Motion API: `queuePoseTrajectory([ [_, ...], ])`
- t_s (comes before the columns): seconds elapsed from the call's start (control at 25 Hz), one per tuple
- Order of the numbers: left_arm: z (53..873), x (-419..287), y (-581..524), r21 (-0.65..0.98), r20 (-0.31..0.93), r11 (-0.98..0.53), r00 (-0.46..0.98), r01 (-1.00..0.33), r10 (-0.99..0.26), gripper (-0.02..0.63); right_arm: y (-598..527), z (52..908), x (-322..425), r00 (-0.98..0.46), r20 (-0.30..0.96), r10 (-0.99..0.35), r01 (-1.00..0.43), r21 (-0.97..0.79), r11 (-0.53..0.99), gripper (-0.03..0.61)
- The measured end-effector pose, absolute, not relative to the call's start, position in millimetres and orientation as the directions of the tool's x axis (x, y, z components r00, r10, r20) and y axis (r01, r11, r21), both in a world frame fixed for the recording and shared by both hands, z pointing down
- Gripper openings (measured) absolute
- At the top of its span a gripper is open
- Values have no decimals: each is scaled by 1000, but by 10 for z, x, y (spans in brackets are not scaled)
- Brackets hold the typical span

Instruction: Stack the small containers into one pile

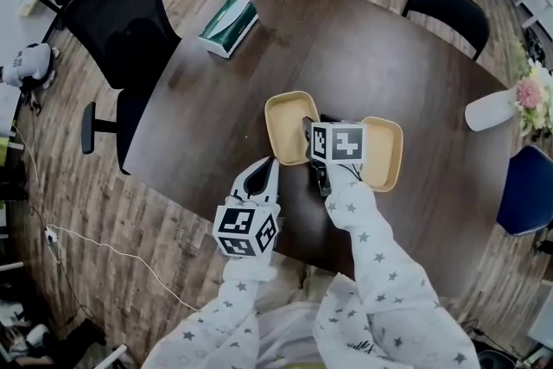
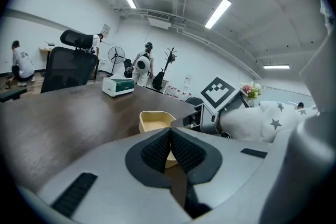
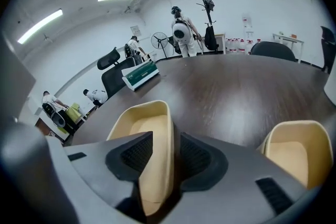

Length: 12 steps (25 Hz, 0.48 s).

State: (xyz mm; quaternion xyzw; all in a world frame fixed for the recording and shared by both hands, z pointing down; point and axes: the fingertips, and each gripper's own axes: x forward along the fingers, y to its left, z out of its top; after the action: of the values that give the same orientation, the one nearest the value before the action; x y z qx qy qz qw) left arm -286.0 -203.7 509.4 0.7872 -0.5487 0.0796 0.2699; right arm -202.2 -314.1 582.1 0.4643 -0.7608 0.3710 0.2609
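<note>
Ceiling strip lights (image 2: 222,12) glare; fisheye edges warp and darken.

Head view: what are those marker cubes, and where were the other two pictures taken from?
No robot here: a person holds a two-jaw gripper in each hand, and the marker cubes are part of them. The head view looks down from the person's head; each other picture comes from a camera riding on one gripper. On the dark table lie a green-and-white box and two empty beige tubs, the left container and the right container. The right gripper is open, its jaws astride the left container's wall. The left gripper is shut and empty.
</note>
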Motion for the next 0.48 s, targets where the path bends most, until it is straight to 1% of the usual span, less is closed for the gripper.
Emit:
queuePoseTrajectory([
  [0.04, 5095, -2872, -2047, 340, 422, -251, 385, -907, -821, 25, -3138, 5841, -2030, -429, 751, -502, -902, -320, 292, 170],
  [0.12, 5092, -2898, -2061, 342, 423, -249, 385, -906, -820, 25, -3127, 5888, -2037, -411, 774, -482, -908, -301, 291, 144],
  [0.24, 5098, -2931, -2072, 341, 422, -245, 381, -908, -823, 25, -3108, 5968, -2036, -378, 806, -455, -916, -252, 313, 75],
  [0.32, 5105, -2950, -2074, 340, 423, -240, 376, -909, -824, 25, -3096, 5994, -2052, -375, 815, -441, -912, -240, 332, 48],
  [0.48, 5091, -2971, -2080, 340, 423, -236, 373, -910, -826, 25, -3107, 5974, -2058, -374, 815, -443, -912, -237, 333, 38],
])
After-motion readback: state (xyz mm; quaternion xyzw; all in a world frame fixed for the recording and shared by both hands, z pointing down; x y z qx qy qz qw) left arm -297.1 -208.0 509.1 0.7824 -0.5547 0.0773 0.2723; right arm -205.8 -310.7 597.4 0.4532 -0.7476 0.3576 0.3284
